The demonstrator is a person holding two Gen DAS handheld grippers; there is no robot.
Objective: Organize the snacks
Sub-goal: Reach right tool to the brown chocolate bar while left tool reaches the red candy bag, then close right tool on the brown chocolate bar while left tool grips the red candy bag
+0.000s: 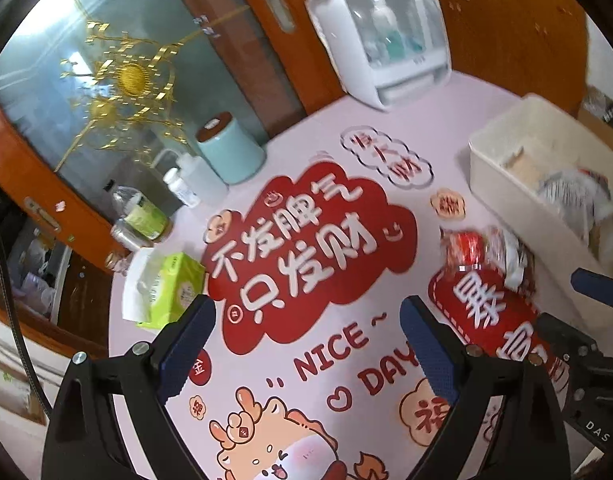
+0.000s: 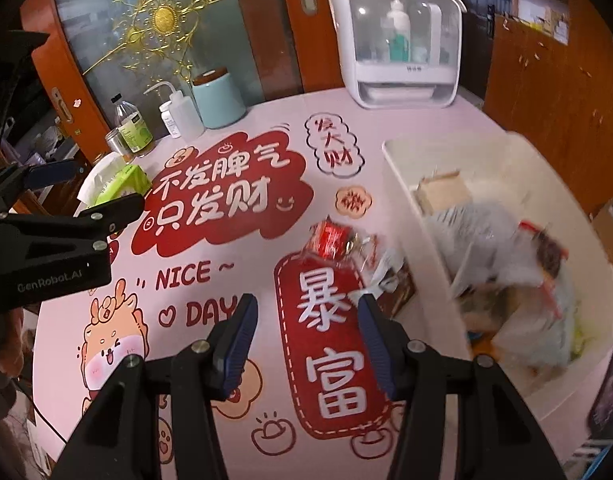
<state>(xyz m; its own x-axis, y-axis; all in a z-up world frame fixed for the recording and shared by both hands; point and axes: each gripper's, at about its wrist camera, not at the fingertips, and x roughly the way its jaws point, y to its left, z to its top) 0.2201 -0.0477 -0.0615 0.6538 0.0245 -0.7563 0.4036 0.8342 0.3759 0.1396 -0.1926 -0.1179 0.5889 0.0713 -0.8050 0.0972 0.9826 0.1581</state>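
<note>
A red snack packet (image 1: 466, 248) (image 2: 332, 238) lies on the printed table mat beside a clear-wrapped snack (image 1: 510, 256) (image 2: 380, 264), next to the cream storage bin (image 1: 502, 196) (image 2: 410, 216). The bin holds several wrapped snacks (image 2: 506, 240) and a small cardboard box (image 2: 442, 190). My left gripper (image 1: 306, 344) is open and empty above the mat, left of the loose snacks. My right gripper (image 2: 304, 340) is open and empty, just in front of the loose snacks. The left gripper also shows at the left edge of the right wrist view (image 2: 102, 188).
A white cabinet with bottles (image 2: 398, 40) stands at the back. A teal canister (image 2: 218, 96), squeeze bottle (image 2: 178, 110), glass bottle (image 2: 132, 126) and green tissue pack (image 2: 118, 184) line the back left. The printed mat (image 2: 226, 280) covers the table.
</note>
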